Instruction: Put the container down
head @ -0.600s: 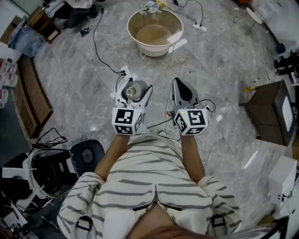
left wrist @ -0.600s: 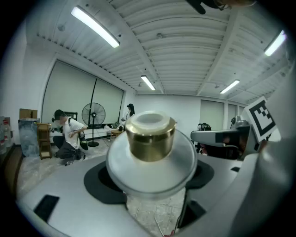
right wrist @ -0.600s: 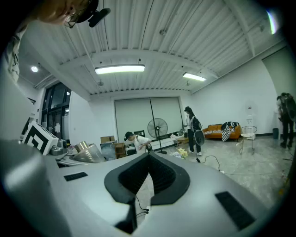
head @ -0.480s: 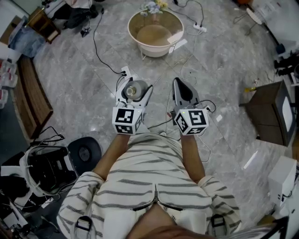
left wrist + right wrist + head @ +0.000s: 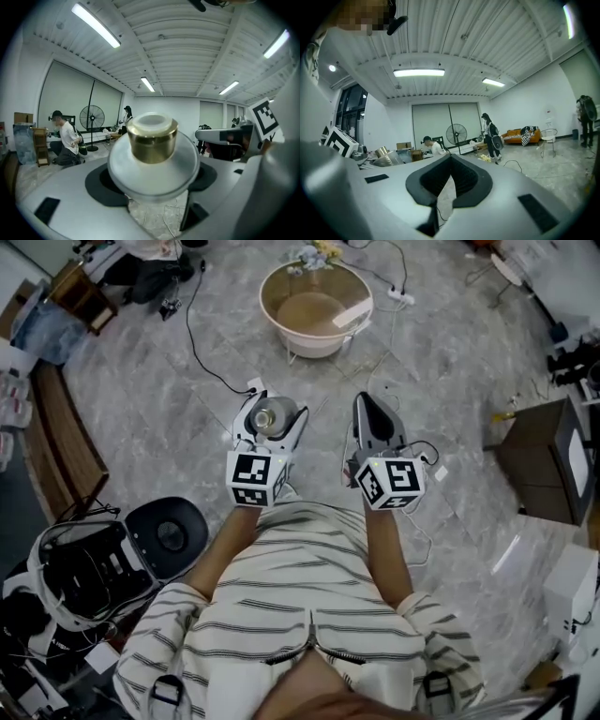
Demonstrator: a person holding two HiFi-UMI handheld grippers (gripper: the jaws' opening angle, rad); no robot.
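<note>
The left tool [image 5: 274, 409] grips the container [image 5: 153, 140], a gold-lidded jar, between wide-set jaws, well above the floor. The right tool [image 5: 367, 401] is closed and empty. If released here, the jar would likely drop and break on the hard marble floor [image 5: 169, 399] beneath the tool. Cables [image 5: 202, 343] trail ahead of both tools, before a round desk [image 5: 265, 296].
</note>
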